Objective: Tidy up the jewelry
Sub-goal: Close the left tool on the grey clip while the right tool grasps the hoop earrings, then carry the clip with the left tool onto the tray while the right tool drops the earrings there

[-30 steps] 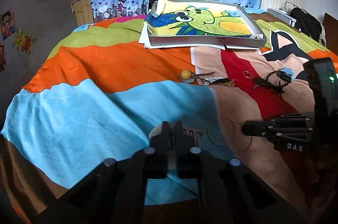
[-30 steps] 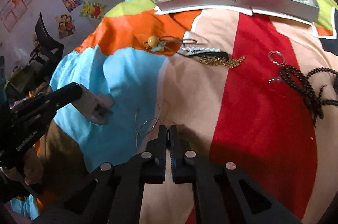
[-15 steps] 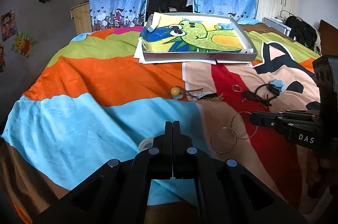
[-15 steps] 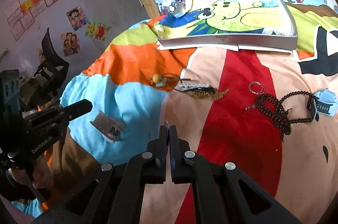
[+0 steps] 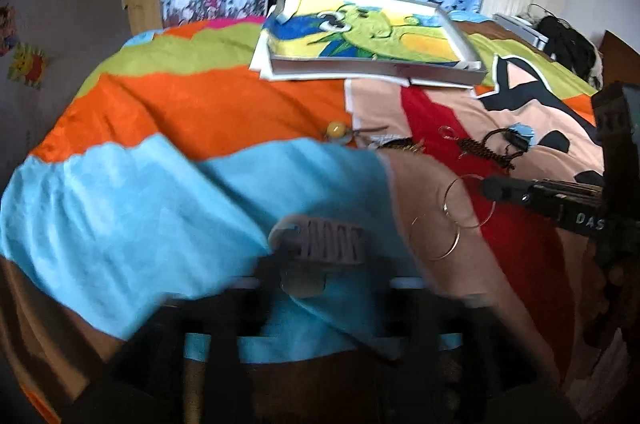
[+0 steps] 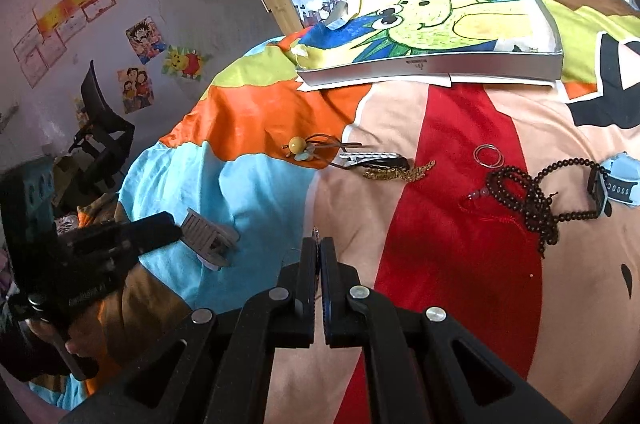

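Beside the grey plastic hair claw (image 5: 320, 244) on the bed, left tool (image 5: 320, 288) has just been opening, nothing gripped; right tool (image 6: 319, 256) pinches thin wire hoop earrings (image 5: 452, 220).

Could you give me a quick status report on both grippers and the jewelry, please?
Right gripper shut on the hoop earrings, lifted. Left gripper jaws just opened, hair clip released on the bedspread. Nothing in the way.

Open stretch of bedspread (image 6: 460, 244) across the red and peach bands toward the near edge. Blocked farther in by a row of clutter: yellow bead tie (image 6: 298, 145), gold chain (image 6: 400, 172), small rings (image 6: 488, 155), dark bead strand (image 6: 532, 195). Shallow box (image 6: 432, 65) barring the far edge. Grey hair claw (image 6: 208, 238) on the blue band toward the left edge.
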`<state>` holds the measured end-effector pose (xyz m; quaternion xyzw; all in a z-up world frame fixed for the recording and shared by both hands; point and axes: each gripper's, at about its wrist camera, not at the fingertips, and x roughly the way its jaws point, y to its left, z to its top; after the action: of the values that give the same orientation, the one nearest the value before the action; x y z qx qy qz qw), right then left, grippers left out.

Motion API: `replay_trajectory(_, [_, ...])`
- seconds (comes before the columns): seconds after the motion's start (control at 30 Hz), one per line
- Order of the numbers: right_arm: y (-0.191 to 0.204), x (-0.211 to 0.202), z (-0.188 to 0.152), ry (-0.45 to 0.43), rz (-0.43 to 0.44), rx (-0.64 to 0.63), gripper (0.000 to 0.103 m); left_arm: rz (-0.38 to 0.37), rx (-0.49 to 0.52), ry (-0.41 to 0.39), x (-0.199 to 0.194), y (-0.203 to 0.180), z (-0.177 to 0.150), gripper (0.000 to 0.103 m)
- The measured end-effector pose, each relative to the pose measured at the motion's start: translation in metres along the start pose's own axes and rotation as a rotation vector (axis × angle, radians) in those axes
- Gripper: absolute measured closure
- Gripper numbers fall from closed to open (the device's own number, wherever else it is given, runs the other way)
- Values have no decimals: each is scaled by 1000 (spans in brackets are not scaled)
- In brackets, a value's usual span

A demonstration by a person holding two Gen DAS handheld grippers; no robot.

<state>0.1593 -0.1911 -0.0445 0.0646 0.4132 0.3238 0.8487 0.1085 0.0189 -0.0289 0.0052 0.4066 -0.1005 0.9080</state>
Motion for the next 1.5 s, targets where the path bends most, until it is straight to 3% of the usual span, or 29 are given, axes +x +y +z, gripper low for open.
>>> replay_trajectory(0.33, [-9, 17, -2, 35, -2, 31, 100, 6, 40, 17, 21, -4, -7, 39])
replay_trajectory(0.5, [-11, 17, -4, 39, 2, 46, 100, 47, 78, 28, 29, -7, -10, 44])
replay_trajectory(0.8, [-14, 18, -5, 51, 3, 52, 100, 171, 225, -24, 38, -33, -17, 44])
replay_trajectory(1.0, [-10, 6, 4, 1, 13, 29, 100, 176, 238, -75, 28, -38, -12, 44])
replay_trajectory(1.27, [-6, -19, 44, -88, 14, -8, 100, 137, 218, -143, 12, -42, 19, 44])
replay_trajectory(1.5, [-18, -45, 117, -192, -23, -55, 100, 63, 176, -206, 19, -41, 94, 44])
